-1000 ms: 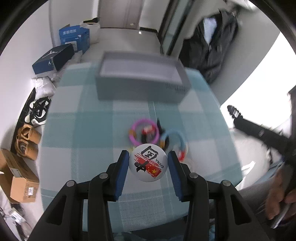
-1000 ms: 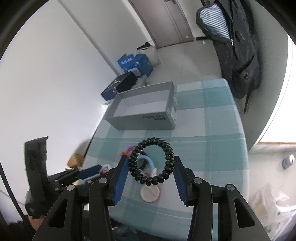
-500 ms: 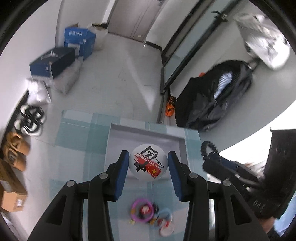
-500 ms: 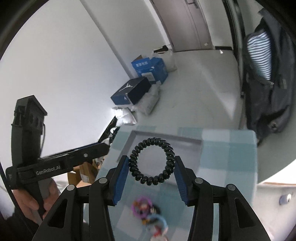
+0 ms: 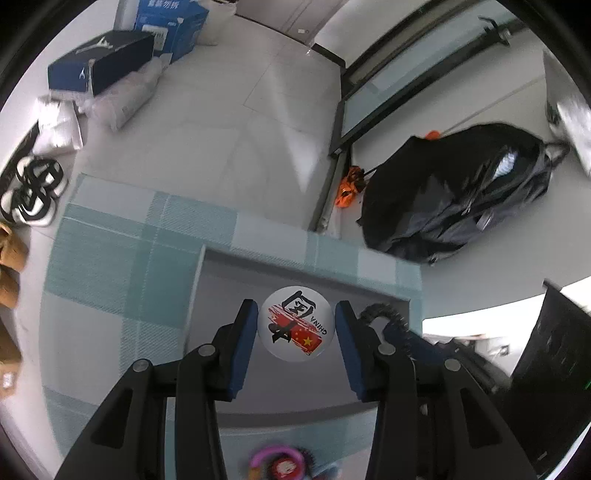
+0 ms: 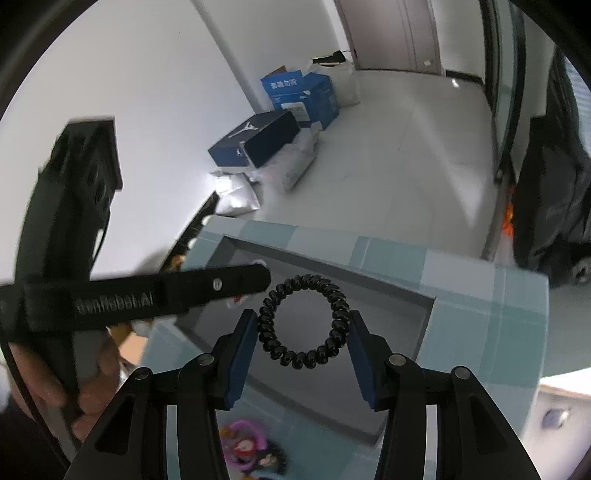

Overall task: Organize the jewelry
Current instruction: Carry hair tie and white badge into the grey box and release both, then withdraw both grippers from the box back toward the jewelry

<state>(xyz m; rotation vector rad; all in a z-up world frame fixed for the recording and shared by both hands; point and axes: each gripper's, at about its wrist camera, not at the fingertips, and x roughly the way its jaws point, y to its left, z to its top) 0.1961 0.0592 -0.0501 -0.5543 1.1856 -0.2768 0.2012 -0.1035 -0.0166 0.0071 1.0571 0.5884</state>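
My left gripper (image 5: 296, 325) is shut on a round white badge (image 5: 295, 323) with red and black print and holds it above the open grey box (image 5: 221, 295). My right gripper (image 6: 303, 325) is shut on a black spiral hair tie (image 6: 334, 302) and holds it above the same grey box (image 6: 399, 317). The left gripper also shows in the right wrist view (image 6: 258, 278), reaching over the box from the left. A pink ring and other small pieces (image 5: 275, 461) lie on the checked cloth (image 5: 110, 266) in front of the box; they also show in the right wrist view (image 6: 247, 446).
The box sits on a table with a teal checked cloth (image 6: 498, 332). On the floor beyond are blue cartons (image 5: 107, 66), shoes (image 5: 29, 192) and a black backpack (image 5: 461, 199). A door stands at the far end (image 6: 388, 33).
Both grippers have risen and moved forward from above the jewelry pile to over the grey box, each still holding its item. The pile now sits at the bottom edge of both views.
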